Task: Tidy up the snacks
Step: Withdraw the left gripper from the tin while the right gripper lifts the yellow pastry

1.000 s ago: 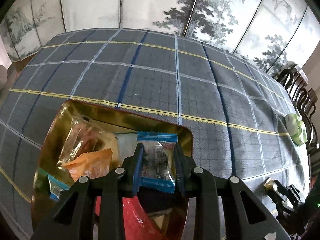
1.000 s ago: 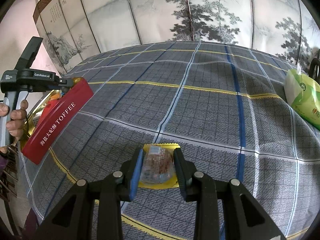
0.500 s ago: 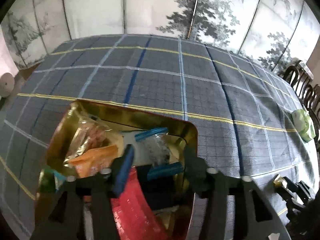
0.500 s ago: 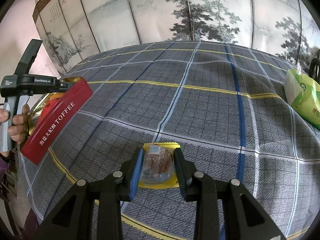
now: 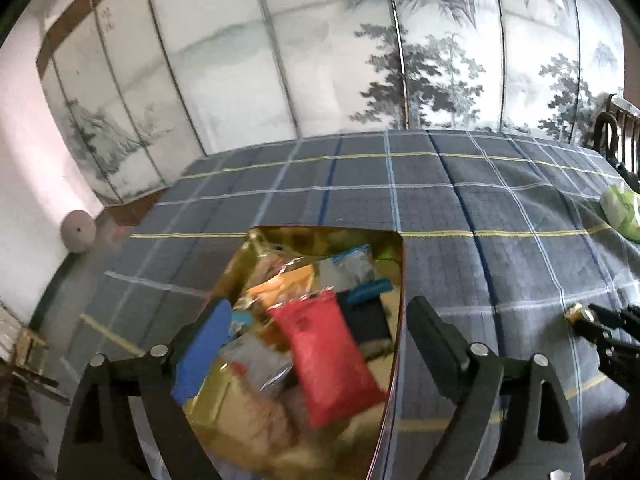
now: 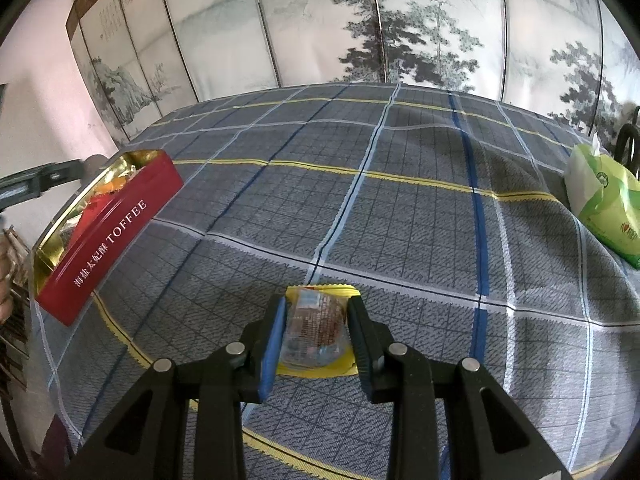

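Checked cloth covers the worktop (image 6: 400, 208). At nine o'clock, the red toffee tin (image 6: 108, 236) holds snacks; the left hand-held gripper (image 5: 316, 344) has just been opening, nothing between. Near six o'clock, the right hand-held gripper (image 6: 316, 336) squeezes a yellow snack packet (image 6: 314, 330).

From my left camera the sweets in the tin (image 5: 394, 264) smear with blur; I can't read any wrapper, and the tin's near end runs off the bottom edge. The green packet (image 6: 604, 204) is cut by the right edge. In my right view the snack (image 6: 316, 328) label stays illegible.
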Tool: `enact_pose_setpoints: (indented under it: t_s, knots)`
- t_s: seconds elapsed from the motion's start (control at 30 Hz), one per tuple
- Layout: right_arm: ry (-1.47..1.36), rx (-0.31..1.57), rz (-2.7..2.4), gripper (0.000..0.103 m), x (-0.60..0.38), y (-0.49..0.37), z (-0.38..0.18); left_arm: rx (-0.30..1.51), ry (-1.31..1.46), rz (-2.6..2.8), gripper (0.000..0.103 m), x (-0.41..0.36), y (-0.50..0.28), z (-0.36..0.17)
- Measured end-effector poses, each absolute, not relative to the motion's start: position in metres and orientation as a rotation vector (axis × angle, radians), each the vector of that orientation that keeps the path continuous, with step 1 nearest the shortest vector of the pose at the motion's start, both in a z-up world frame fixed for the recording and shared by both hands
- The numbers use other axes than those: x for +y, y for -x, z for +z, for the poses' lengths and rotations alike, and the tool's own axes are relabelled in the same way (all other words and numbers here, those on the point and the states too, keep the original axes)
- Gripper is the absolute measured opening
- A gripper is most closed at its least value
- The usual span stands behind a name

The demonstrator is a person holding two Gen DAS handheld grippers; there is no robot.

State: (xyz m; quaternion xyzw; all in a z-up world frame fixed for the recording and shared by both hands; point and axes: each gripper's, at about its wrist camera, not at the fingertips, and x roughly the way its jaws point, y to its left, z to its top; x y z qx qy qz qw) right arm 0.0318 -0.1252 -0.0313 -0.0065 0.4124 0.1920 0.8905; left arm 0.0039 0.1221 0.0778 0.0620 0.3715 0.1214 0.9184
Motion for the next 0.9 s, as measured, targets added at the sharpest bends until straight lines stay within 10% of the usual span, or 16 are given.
enact_pose_setpoints:
  t_s: [0.9]
  knots:
    - [0.042,0.812,0.506,0.03,-0.091,0.001,0.018,0.801,-0.077,0.338,0.094,0.157,0.08,0.07]
